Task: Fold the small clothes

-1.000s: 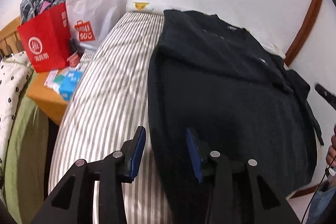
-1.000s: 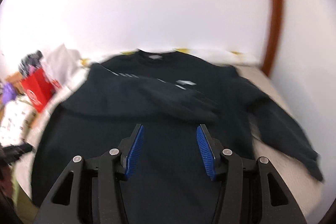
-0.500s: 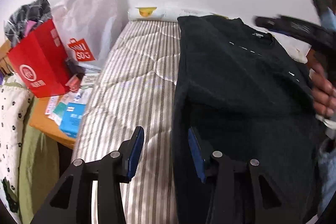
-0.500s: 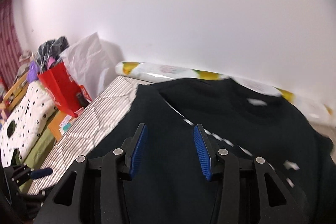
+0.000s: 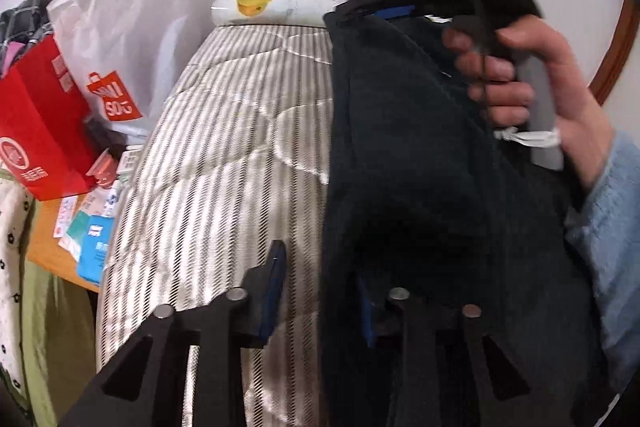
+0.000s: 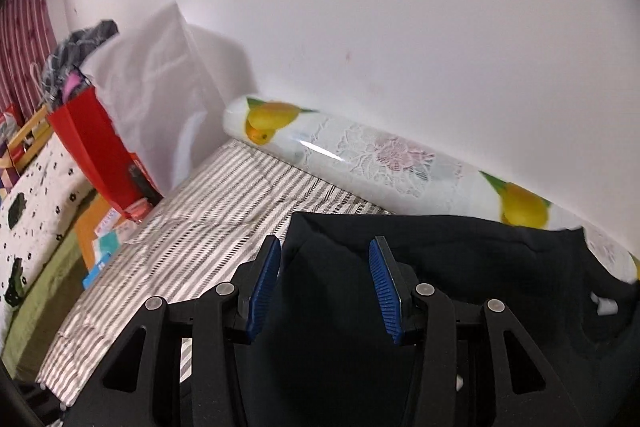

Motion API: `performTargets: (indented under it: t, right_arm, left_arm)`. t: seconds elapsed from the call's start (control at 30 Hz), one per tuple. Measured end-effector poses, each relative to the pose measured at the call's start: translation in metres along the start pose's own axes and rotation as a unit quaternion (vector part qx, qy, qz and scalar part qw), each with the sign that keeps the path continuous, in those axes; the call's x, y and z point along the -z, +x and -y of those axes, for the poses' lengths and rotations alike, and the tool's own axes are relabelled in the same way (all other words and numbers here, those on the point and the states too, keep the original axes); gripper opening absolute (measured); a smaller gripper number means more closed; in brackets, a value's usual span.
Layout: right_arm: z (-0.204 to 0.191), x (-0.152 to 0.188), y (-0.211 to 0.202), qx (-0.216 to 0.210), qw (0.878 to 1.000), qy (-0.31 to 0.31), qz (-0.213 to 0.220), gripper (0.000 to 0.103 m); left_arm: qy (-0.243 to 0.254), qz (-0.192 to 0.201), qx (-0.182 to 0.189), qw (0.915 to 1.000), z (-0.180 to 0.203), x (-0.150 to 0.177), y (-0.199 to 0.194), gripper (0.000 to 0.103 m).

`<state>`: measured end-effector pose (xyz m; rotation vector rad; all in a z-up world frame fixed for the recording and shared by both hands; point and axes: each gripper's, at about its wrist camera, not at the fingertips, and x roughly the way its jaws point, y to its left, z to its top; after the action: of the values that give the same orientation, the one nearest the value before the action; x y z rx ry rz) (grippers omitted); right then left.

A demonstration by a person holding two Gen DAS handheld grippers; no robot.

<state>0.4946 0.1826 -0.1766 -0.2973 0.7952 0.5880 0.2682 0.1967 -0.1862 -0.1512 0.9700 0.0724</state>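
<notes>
2 grippers work the black sweater (image 6: 460,267) lying on the striped bed (image 5: 224,163): my left gripper (image 5: 320,291) and my right gripper (image 6: 324,283) both sit spread apart, holding nothing, at its left edge. I judge both should pinch that edge together and carry it across evenly.

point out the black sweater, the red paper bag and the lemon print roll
black sweater (image 5: 400,155), left wrist view, mid body
red paper bag (image 5: 36,115), left wrist view, front face
lemon print roll (image 6: 360,155), right wrist view, middle
</notes>
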Motion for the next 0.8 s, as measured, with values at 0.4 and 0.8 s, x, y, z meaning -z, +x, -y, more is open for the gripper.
performTargets:
  t: [0.4, 0.8]
  right_arm:
    - [-0.012, -0.012, 0.036, -0.045, 0.999, -0.008, 0.01, 0.008]
    - [-0.005, -0.005, 0.025, -0.027, 0.999, 0.018, -0.009, 0.029]
  left_arm:
    - [-0.013, -0.001, 0.007, 0.9999, -0.008, -0.003, 0.004, 0.007]
    - [-0.038, -0.018, -0.003, 0.9991, -0.01, -0.002, -0.002, 0.011]
